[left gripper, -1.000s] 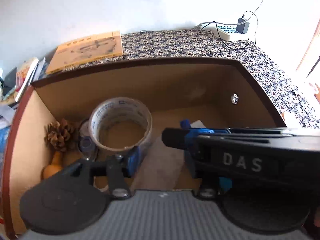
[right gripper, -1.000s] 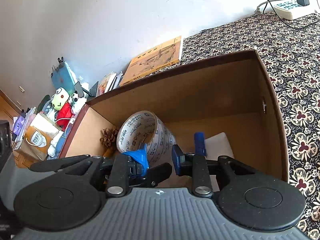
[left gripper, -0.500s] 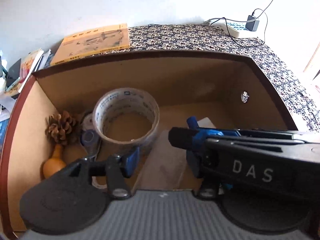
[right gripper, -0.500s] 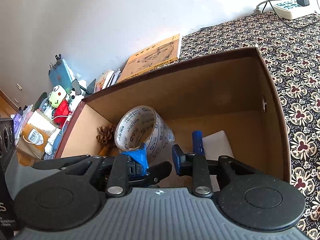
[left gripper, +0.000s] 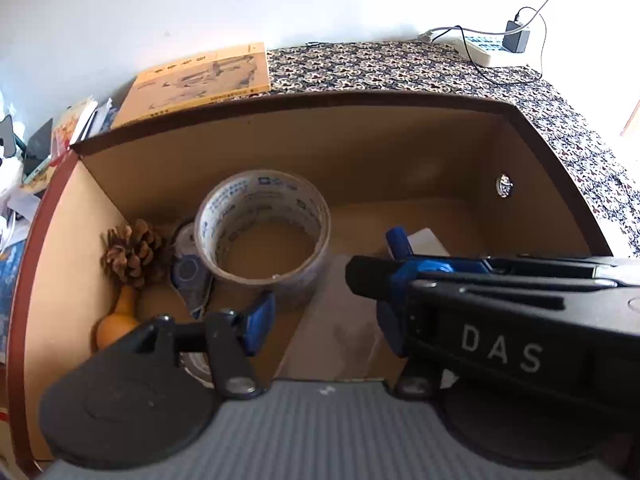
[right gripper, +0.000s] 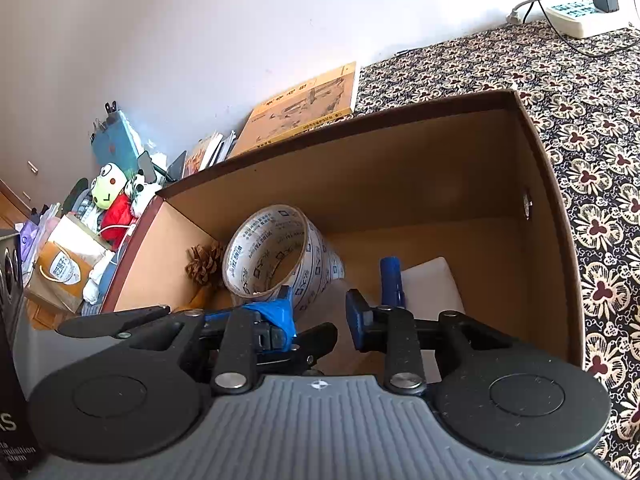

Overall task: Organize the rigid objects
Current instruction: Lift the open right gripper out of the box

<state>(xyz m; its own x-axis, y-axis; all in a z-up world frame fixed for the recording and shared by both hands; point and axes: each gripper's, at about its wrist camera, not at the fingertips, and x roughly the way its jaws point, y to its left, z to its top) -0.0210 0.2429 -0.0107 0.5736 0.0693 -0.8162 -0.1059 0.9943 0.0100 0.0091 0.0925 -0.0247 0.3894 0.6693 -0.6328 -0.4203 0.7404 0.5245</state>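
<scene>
White wall stands behind a tabletop (right gripper: 580, 92) covered with a dark flowered cloth, and on it sits an open brown cardboard box (left gripper: 304, 152) that takes most of both views. Going from the left inside the box: a small yellow gourd (left gripper: 116, 320) lies in the near left corner, a pine cone (left gripper: 130, 252) is just behind it, then a blue and white tape dispenser (left gripper: 190, 272), and the big roll of packing tape (left gripper: 262, 236), which leans on the dispenser. To the right of the roll a blue marker (right gripper: 390, 276) lies beside a white flat piece (right gripper: 432, 280).

Both tools hover over the near edge of the box. The left hand-held gripper (left gripper: 324, 316) is released, with a wide gap between its blue pads, and nothing is between them. The right hand-held gripper (right gripper: 320, 312) crosses in front of it; its pads are also apart and hold nothing.

I judge that the things are already collected in the box, so the placing step seems finished or between two objects. The next move probably calls for lifting both tools clear of the box walls without knocking the tilted roll, then finding any object left outside.
</scene>
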